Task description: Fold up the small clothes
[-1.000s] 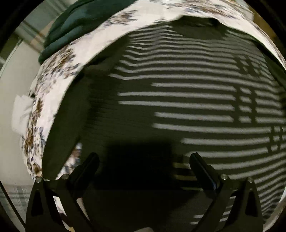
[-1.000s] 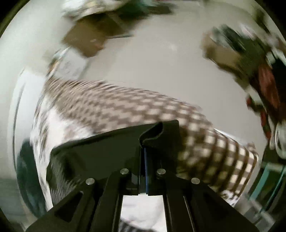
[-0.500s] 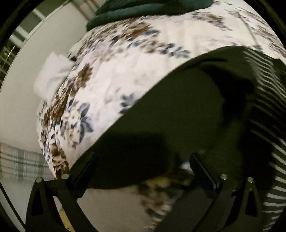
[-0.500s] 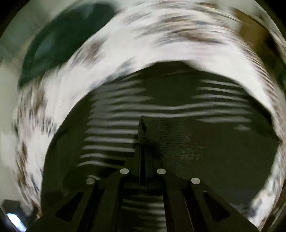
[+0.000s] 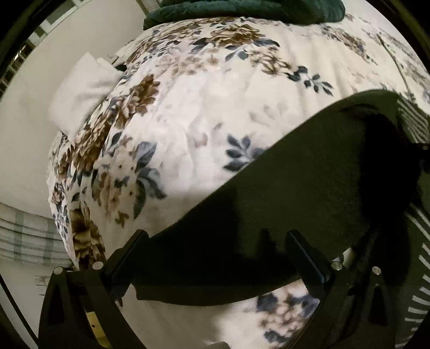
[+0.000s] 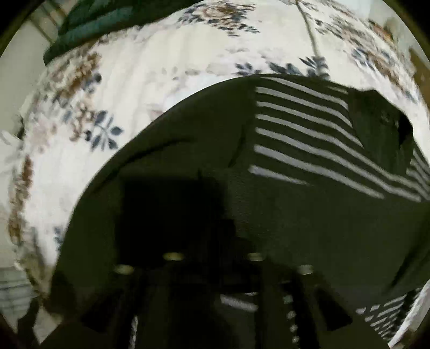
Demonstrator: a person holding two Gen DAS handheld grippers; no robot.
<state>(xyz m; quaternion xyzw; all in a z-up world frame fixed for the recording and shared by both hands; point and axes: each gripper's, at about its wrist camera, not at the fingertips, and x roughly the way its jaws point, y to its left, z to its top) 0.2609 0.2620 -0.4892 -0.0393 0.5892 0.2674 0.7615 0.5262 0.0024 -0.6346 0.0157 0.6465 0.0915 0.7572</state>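
One dark striped garment (image 6: 309, 188) lies flat on the floral bedspread (image 5: 215, 94). Left tool (image 5: 215, 249) spread, empty, above its plain edge. Right tool (image 6: 215, 257) opening; blur hides any contact. One green blanket (image 5: 255, 10) beyond.

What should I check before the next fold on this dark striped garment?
1. Dark green knit garment with white stripes lies on the floral bedspread: ok.
2. Left gripper open, nothing pinched: ok.
3. Right gripper jaws opening; fully clear of the cloth: cannot tell, blurred and dark.
4. Folded-over plain panel flat: ok.
5. Far corner rumpled: not ok.
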